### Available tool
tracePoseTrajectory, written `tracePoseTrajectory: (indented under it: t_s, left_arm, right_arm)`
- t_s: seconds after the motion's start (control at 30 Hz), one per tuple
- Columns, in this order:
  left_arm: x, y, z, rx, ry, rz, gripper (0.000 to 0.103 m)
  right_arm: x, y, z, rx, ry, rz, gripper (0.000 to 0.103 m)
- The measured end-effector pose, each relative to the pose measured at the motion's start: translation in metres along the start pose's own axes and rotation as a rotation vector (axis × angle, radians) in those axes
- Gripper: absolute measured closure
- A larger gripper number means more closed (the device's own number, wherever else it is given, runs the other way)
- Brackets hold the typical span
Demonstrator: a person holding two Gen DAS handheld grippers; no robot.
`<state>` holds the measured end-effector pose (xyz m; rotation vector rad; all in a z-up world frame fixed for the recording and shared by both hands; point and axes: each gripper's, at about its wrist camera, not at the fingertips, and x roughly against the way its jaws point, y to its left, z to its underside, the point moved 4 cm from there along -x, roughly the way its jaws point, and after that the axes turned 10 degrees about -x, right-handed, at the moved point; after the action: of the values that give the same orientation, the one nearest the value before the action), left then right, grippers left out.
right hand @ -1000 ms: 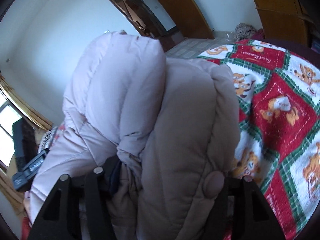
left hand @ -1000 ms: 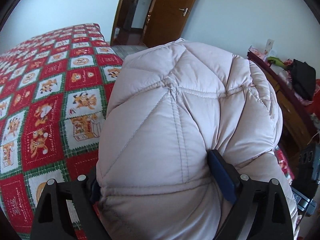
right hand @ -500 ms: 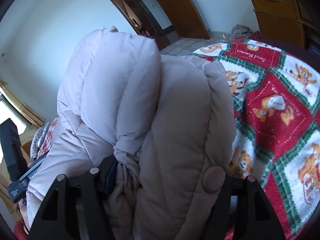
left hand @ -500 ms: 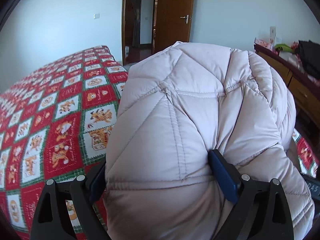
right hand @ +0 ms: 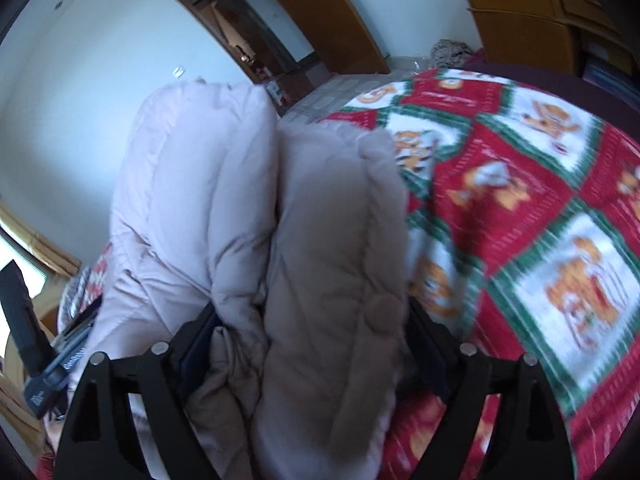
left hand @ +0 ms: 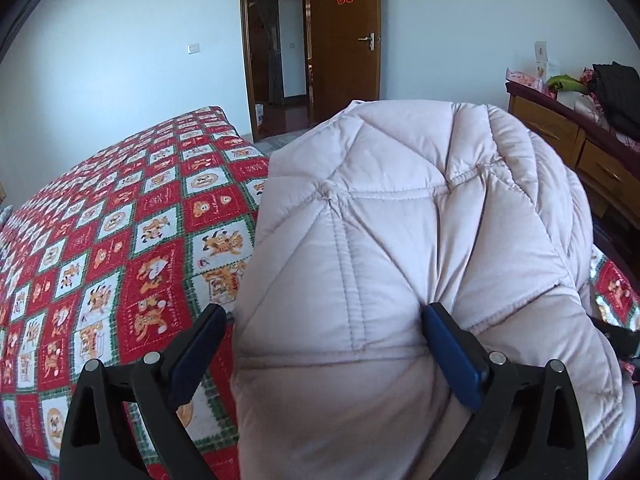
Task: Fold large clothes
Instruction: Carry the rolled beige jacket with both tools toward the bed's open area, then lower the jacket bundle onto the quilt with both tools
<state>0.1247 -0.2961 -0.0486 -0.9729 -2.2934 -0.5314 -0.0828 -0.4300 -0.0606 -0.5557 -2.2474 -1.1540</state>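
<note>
A pale pink quilted puffer coat [left hand: 400, 248] is folded into a thick bundle above a red, green and white patchwork bedspread [left hand: 120, 248]. In the left wrist view my left gripper [left hand: 324, 344] has its jaws spread: the left pad [left hand: 196, 356] stands clear of the fabric, the right pad [left hand: 452, 356] still presses a fold. In the right wrist view my right gripper [right hand: 316, 344] is shut on the coat's bunched layers [right hand: 320, 280], its pads mostly buried. The left gripper's body [right hand: 36, 352] shows at the far left.
The bedspread [right hand: 540, 200] covers the bed right of the coat. A wooden dresser [left hand: 568, 136] with piled clothes stands at the right. A wooden door [left hand: 344, 40] and an open doorway lie beyond the bed's far end.
My left gripper's jaws have opened, and its left pad has come off the coat. The left view has tilted up. The right gripper has shifted, still holding the coat.
</note>
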Motion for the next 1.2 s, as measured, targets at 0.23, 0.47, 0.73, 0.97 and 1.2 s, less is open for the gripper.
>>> tracePoseTrajectory:
  t_s: [0.23, 0.47, 0.73, 0.97, 1.2]
  left_arm:
    - [0.009, 0.003, 0.006, 0.024, 0.037, -0.03, 0.004]
    - [0.0, -0.006, 0.005, -0.052, 0.063, -0.105, 0.003]
    - [-0.02, -0.013, -0.001, -0.06, 0.053, -0.143, 0.003]
    - [-0.024, -0.025, 0.002, -0.118, 0.021, -0.154, 0.003]
    - [-0.032, -0.024, -0.007, -0.139, 0.064, -0.108, 0.003]
  right_arm:
    - [0.067, 0.037, 0.017, 0.183, -0.226, 0.171, 0.016]
    - [0.028, 0.075, 0.011, 0.32, -0.16, 0.233, 0.067]
    - [-0.018, 0.054, 0.012, 0.241, -0.089, 0.251, 0.067]
    - [-0.014, 0.046, 0.027, 0.254, -0.126, 0.254, 0.067]
    - [-0.014, 0.051, 0.005, 0.231, -0.027, 0.264, 0.067]
